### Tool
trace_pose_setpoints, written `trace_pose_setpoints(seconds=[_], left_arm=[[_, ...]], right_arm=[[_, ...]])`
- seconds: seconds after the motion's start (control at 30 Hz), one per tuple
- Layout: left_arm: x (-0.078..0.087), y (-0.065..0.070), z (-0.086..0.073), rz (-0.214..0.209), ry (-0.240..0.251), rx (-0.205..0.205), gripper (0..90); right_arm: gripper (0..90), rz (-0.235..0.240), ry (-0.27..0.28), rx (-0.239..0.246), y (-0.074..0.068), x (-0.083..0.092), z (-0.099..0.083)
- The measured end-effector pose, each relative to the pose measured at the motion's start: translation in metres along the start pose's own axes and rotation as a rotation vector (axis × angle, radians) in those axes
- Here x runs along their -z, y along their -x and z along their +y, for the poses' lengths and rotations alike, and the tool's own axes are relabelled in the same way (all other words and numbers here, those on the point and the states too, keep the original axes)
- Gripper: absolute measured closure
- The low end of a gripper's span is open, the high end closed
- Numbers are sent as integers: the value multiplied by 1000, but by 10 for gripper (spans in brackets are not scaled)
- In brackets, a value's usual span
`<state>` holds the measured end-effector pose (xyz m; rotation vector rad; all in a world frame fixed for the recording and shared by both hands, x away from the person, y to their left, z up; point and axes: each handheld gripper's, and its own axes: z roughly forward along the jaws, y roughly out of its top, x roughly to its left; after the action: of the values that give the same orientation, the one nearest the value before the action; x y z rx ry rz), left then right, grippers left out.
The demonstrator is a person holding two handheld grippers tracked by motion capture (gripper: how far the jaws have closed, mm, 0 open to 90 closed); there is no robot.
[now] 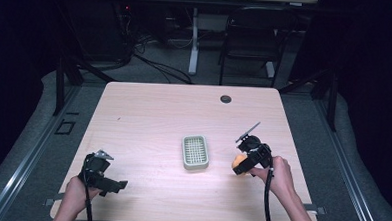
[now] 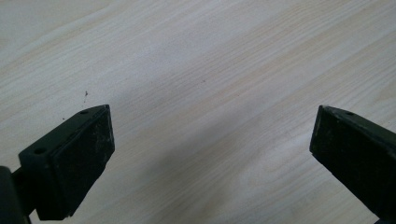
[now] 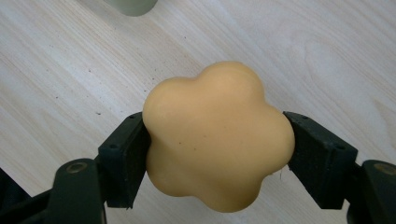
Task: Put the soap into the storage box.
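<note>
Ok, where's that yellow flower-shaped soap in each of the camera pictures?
High view: the soap sits right of centre, in the right gripper, just right of the green soap dish.
Left gripper view: not in this picture; open jaws over bare table.
Right gripper view: the soap is in the middle, clamped between both jaws.
Shared landmark: the pale wood-grain table; the dish's corner shows at the top of the right gripper view.

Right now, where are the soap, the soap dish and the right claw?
soap (image 3: 217, 137): right gripper view, middle of its front face.
soap dish (image 1: 195, 164): high view, near rim.
right claw (image 3: 217, 154): right gripper view, midway between its fingertips, shut on the soap.
</note>
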<state>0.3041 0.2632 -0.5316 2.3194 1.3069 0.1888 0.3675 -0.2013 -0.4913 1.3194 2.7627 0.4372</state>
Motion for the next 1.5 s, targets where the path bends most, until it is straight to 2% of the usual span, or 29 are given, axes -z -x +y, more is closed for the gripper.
trace_pose_setpoints(seconds=[0.07, 0.2, 0.23, 0.33, 0.37, 0.83, 0.9, 0.93, 0.97, 1.0, 1.03, 1.07, 1.13, 1.23, 1.27, 1.5], left_arm=[[0, 0, 0, 0, 0, 0, 1], [0, 0, 0, 1, -1, -1, 1], [0, 0, 0, 1, -1, -1, 1], [0, 0, 0, 0, -1, -1, 1], [0, 0, 0, 0, -1, -1, 1], [0, 0, 0, 3, -2, 0, 1], [0, 1, 0, 4, -2, -1, 1], [0, 1, 0, 5, 0, -4, 1], [1, 1, 0, 3, -1, -6, 1], [0, 1, 0, 3, 2, -2, 1], [0, 0, 0, 0, -2, -2, 1], [-1, 0, 0, 1, -3, 0, 1], [-1, -1, 1, -1, -5, -3, 1], [0, 1, 1, -1, -2, -7, 1], [0, 2, 0, 2, -2, -8, 1], [-1, 1, 1, -2, -5, -6, 1]], right_arm=[[264, -4, -11, 15, -1, 1, 3], [264, -5, 2, 15, -4, 1, 7], [264, -7, -8, 29, -4, 2, 9], [264, 0, 7, 23, -6, 2, 11], [264, -4, -5, 31, -6, 2, 13], [264, -4, 4, 56, -14, 4, 28], [264, -1, 10, 58, -15, 4, 31], [264, 3, 49, 32, -17, 2, 30], [264, 2, 14, 56, -16, 6, 34], [264, -7, 9, 68, -17, 7, 35], [264, 5, 25, 57, -18, 8, 36], [264, -2, 15, 72, -18, 9, 38], [264, 7, 26, 65, -19, 8, 42], [264, 0, 5, 79, -20, 8, 48], [264, 1, 20, 68, -22, 7, 49], [264, 11, 16, 93, -28, 5, 65]])
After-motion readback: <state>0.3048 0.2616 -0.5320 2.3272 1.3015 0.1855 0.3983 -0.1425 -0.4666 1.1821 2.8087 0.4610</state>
